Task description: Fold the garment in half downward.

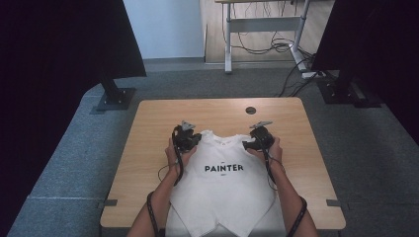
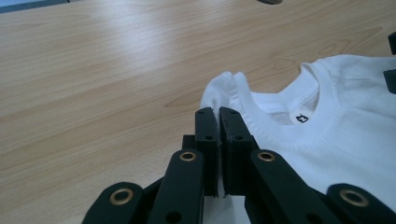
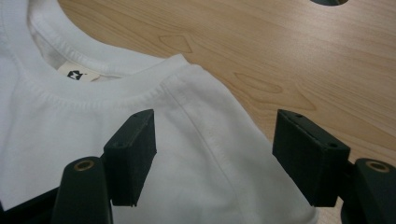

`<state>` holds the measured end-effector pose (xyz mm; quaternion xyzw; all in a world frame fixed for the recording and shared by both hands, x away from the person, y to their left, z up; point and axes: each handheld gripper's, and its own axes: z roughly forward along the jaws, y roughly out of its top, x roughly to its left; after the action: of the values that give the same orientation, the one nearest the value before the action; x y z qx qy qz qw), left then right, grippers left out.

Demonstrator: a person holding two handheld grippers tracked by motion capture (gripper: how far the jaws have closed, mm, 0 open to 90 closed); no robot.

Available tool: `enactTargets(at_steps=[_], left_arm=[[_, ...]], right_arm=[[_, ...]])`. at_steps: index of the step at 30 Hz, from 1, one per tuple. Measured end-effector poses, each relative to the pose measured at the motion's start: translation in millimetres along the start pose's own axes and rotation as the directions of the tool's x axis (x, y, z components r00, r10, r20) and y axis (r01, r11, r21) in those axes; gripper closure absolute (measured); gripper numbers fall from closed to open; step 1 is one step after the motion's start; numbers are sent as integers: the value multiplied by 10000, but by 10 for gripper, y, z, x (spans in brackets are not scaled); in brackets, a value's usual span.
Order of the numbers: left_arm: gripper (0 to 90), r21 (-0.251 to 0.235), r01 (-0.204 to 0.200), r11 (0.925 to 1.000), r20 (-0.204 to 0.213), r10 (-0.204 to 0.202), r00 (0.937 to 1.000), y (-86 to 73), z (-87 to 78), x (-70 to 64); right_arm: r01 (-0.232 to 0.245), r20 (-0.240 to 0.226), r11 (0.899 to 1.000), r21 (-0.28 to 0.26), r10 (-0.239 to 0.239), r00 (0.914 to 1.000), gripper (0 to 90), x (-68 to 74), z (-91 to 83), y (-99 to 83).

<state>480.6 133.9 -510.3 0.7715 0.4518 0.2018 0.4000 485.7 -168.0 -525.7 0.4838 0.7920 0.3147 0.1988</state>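
A white T-shirt printed PAINTER lies face up on the wooden table, its hem hanging over the front edge. My left gripper is at the shirt's left shoulder. In the left gripper view its jaws stand pressed together, and the puckered shoulder cloth runs up to their tips. My right gripper is at the other shoulder. In the right gripper view it is open, one jaw on each side of the shoulder seam, close above the cloth. The collar label shows beside it.
A round cable hole sits in the table behind the shirt. Bare wood lies to the left, right and back. Dark panels on stands flank the table, and a desk with cables stands behind on the grey carpet.
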Motion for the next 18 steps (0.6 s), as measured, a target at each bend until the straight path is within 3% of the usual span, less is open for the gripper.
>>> enactTargets(at_steps=[7,12,18], left_arm=[[863,85,-111,9999,-13,111,9999,3,30,-20],[863,146,-99,9998,-25,100,9999,-8,40,-6],[863,191,-102,9998,-66,103,9999,-9,36,-1]], right_arm=[[-149,-236,9988,475,160,9996,305,-55,139,38],[43,-144,9964,847,-31,9999,328,-18,208,67],[115,-154,9947,1027,-100,9998,456,29,211,80]])
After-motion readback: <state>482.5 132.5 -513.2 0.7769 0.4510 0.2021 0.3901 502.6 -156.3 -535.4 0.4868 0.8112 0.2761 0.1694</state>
